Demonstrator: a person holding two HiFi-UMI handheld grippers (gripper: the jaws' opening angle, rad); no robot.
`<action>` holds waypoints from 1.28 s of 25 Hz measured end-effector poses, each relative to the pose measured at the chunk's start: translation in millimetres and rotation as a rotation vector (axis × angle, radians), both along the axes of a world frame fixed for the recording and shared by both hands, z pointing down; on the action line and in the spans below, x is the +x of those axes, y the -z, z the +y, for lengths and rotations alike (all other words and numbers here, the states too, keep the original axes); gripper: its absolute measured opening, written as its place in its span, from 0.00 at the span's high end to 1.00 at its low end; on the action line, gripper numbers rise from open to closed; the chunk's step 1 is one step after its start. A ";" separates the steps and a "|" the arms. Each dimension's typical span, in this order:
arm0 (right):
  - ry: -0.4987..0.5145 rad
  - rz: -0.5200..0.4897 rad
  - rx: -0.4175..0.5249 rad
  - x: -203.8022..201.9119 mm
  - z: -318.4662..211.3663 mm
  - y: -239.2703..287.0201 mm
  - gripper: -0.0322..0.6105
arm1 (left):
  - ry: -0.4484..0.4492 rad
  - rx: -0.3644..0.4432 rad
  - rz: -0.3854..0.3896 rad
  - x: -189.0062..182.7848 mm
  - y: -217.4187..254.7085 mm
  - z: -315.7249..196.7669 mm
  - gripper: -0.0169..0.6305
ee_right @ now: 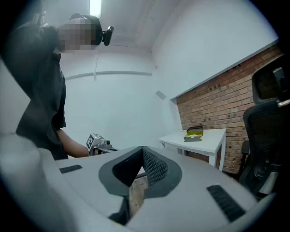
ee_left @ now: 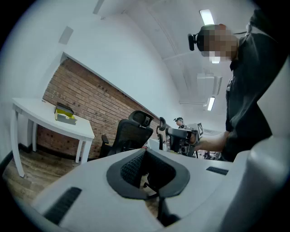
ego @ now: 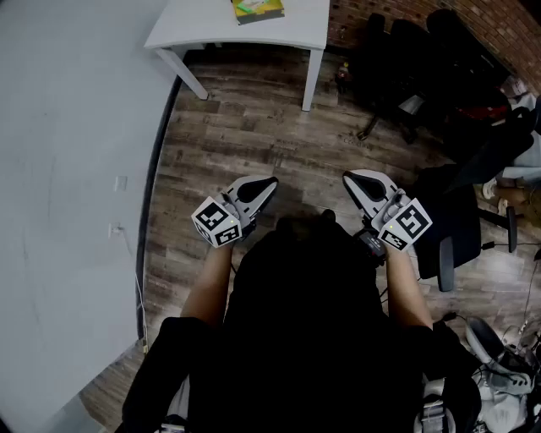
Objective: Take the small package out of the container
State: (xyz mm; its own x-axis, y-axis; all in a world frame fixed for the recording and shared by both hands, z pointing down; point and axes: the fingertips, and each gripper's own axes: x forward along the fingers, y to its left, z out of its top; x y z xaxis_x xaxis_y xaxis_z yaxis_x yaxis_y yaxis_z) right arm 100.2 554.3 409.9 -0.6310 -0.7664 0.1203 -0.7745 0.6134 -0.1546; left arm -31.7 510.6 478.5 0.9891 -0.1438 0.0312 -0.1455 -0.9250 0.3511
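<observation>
Small package (ego: 256, 7), yellow-green and flat, lying in a shallow grey container (ego: 264, 19) on the white rectangular table (ego: 211, 21) at the top of the head view, well apart from both tools. Lower in this view, left gripper (ego: 270, 182) and right gripper (ego: 348, 178), of white and grey plastic, held about level before the body above the brown wooden plank floor (ego: 254, 127), jaws of each pressed together with nothing between. In the left gripper view, closed and empty jaws in front, package and container small on the table before a red brick wall (ee_left: 77, 86), with a black mesh office chair (ee_left: 131, 131) to the right of it. In the right gripper view, likewise closed and empty jaws, with the table and its container far off at the right. Judged as not begun yet, the taking out. Possible trouble from here: arriving with jaws unopened and shoving the light container across the table, or pinching the container wall together with the package and lifting both. No brand or text readable on the package from so far, only black-and-white square markers on each marker cube (ego: 218, 224).
</observation>
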 end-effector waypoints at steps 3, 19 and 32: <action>0.028 0.011 0.009 -13.3 -3.1 1.7 0.94 | 0.017 0.009 0.007 -9.7 4.6 -3.7 0.95; 0.020 0.036 0.025 -32.7 -1.4 7.2 0.94 | -0.007 0.030 0.021 -26.9 10.3 -19.3 0.95; -0.014 0.044 -0.001 -47.6 4.4 6.2 0.94 | -0.006 0.011 0.043 -51.3 6.7 -32.1 0.95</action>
